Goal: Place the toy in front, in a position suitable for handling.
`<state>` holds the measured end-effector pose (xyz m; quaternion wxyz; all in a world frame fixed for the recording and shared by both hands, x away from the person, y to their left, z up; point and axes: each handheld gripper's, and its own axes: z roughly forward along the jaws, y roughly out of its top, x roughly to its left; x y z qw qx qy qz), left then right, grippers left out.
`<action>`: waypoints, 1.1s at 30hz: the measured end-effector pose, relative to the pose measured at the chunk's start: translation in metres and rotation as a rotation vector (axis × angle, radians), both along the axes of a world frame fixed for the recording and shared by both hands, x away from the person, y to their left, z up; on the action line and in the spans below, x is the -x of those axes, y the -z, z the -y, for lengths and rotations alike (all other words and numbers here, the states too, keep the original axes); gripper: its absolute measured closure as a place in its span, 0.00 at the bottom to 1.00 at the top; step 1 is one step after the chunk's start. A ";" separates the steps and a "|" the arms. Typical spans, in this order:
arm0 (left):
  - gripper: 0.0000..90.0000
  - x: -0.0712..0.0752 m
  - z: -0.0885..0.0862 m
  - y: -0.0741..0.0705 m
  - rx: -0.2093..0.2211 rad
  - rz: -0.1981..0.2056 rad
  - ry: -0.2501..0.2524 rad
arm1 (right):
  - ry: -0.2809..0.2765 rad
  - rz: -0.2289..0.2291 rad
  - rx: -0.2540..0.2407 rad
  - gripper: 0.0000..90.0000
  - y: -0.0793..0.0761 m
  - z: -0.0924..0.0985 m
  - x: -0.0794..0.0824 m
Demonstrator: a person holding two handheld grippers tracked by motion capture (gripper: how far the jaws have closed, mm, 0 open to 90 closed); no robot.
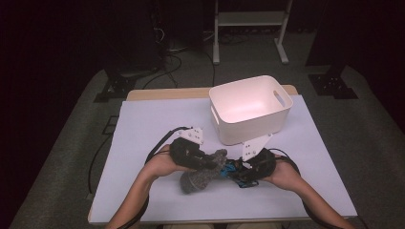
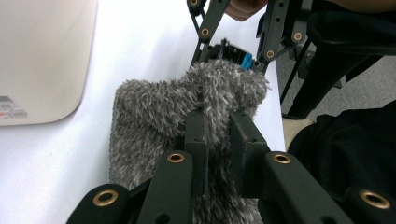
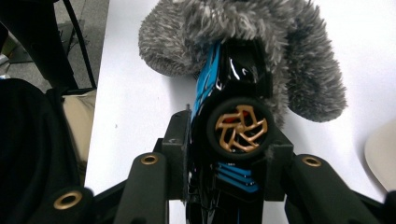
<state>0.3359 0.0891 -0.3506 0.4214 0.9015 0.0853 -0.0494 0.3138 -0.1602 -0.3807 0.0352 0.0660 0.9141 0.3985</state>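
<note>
Forearms come in from the near edge of the desk (image 1: 143, 124), and both hands meet just short of its middle. Left gripper (image 2: 217, 128) has its jaws pinched nearly together on a fold of the fuzzy grey sock (image 2: 159, 116), fur squeezed up between the two black pads. In the high view that left gripper (image 1: 203, 161) sits on top of the sock (image 1: 200, 177), which droops down toward the near edge.

Over on the other side, the right gripper (image 3: 224, 140) is clamped partway closed on a black and blue toy car (image 3: 229, 88), one jaw on each flank, a gold-spoked wheel (image 3: 239, 129) facing the camera. The car's nose is pushed into the sock's opening (image 3: 243, 28), fur wrapped around it. From above, the right gripper (image 1: 241, 172) and the car (image 1: 234, 168) sit just beside the sock, touching it.

Behind the hands stands a white bin (image 1: 250, 107), toward the far right corner of the desk, open side up.
</note>
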 end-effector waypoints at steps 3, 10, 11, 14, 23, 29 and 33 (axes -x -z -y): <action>0.88 -0.001 0.002 0.003 0.005 -0.009 0.005 | 0.006 0.003 -0.008 0.68 -0.001 0.004 0.001; 0.88 -0.002 -0.001 0.000 0.011 -0.013 0.001 | 0.015 0.003 -0.004 0.69 -0.002 0.002 0.002; 0.88 -0.002 -0.002 -0.001 0.011 -0.010 0.000 | 0.013 0.001 -0.005 0.69 -0.002 0.001 0.001; 0.88 -0.002 -0.005 -0.003 0.013 -0.001 -0.011 | 0.009 -0.005 -0.015 0.69 -0.002 -0.003 -0.001; 0.88 0.001 -0.011 -0.028 0.009 0.050 -0.018 | -0.016 -0.008 -0.075 0.69 -0.007 -0.024 -0.009; 0.88 0.002 -0.005 -0.029 -0.012 0.064 -0.014 | -0.012 -0.023 -0.067 0.68 -0.007 -0.025 -0.011; 0.88 0.000 0.001 -0.028 -0.010 0.070 -0.005 | -0.010 -0.010 -0.038 0.65 -0.011 -0.017 -0.009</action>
